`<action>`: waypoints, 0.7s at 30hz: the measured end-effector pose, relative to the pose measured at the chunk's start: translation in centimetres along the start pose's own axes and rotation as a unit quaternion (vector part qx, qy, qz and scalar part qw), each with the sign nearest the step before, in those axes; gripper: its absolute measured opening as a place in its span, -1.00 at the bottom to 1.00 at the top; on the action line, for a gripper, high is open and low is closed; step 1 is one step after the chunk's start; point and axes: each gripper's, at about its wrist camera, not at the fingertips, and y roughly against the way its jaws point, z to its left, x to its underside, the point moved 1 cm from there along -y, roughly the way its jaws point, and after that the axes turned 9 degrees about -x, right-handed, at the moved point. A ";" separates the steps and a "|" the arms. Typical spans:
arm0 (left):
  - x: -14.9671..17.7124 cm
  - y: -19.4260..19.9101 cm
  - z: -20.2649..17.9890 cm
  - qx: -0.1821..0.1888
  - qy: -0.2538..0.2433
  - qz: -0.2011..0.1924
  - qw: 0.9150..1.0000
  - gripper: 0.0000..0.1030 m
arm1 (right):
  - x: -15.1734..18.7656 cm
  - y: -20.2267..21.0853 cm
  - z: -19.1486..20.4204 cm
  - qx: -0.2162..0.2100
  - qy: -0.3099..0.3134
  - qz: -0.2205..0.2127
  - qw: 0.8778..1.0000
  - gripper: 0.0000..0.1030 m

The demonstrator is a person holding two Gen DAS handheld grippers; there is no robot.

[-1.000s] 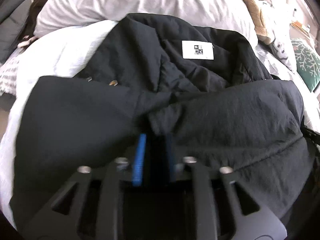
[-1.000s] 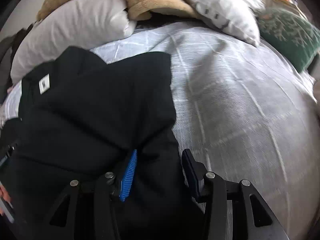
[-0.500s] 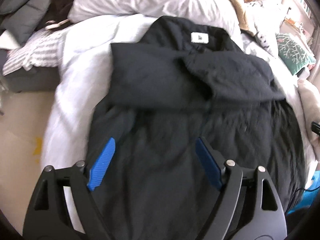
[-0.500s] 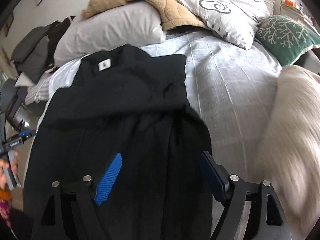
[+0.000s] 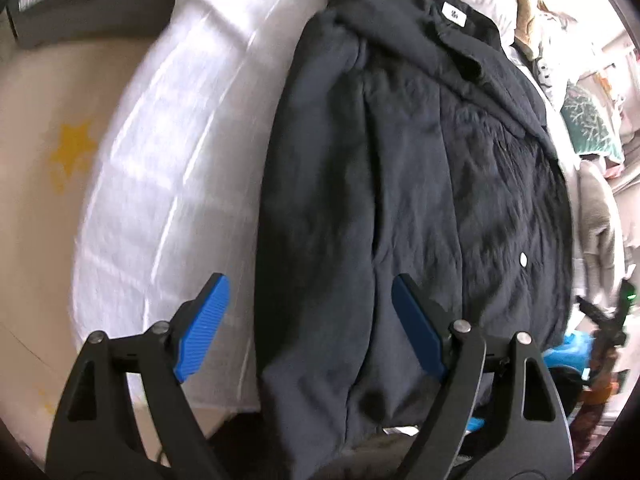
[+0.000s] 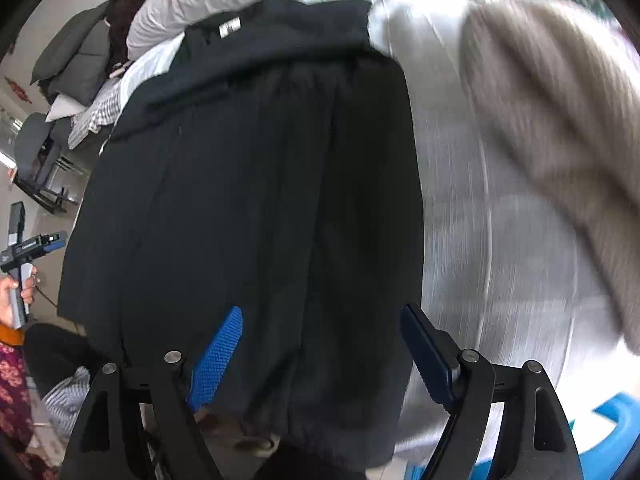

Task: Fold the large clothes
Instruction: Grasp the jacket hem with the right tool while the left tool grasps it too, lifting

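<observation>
Both grippers I hold are spread wide and grip nothing. Ahead of my left gripper (image 5: 306, 328), the black coat (image 5: 420, 184) lies lengthwise on the white bedding (image 5: 168, 168), its near hem between the blue pads. My right gripper (image 6: 320, 356) hovers over that hem's other side, a beige blanket (image 6: 560, 120) beyond its right finger.

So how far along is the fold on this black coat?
Done: the black coat lies lengthwise on the bed, sleeves folded across below the collar label. In hand: nothing; the left hand-held gripper and right hand-held gripper hang open over the hem. Left: folding the hem up.
</observation>
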 end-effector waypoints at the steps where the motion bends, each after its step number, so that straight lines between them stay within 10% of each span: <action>1: 0.4 -0.2 0.2 0.013 0.002 0.009 1.000 0.62 | 0.5 -0.2 -0.5 -0.006 -0.006 0.007 1.000 0.61; 14: 4.0 -3.4 -0.5 0.118 -0.020 0.154 0.981 0.53 | 2.4 -2.4 -4.5 -0.094 -0.130 0.058 0.985 0.61; 21: 5.5 -2.4 -1.6 0.118 -0.066 0.180 0.974 -0.23 | 2.8 -2.9 -3.3 -0.051 -0.128 0.089 0.986 -0.05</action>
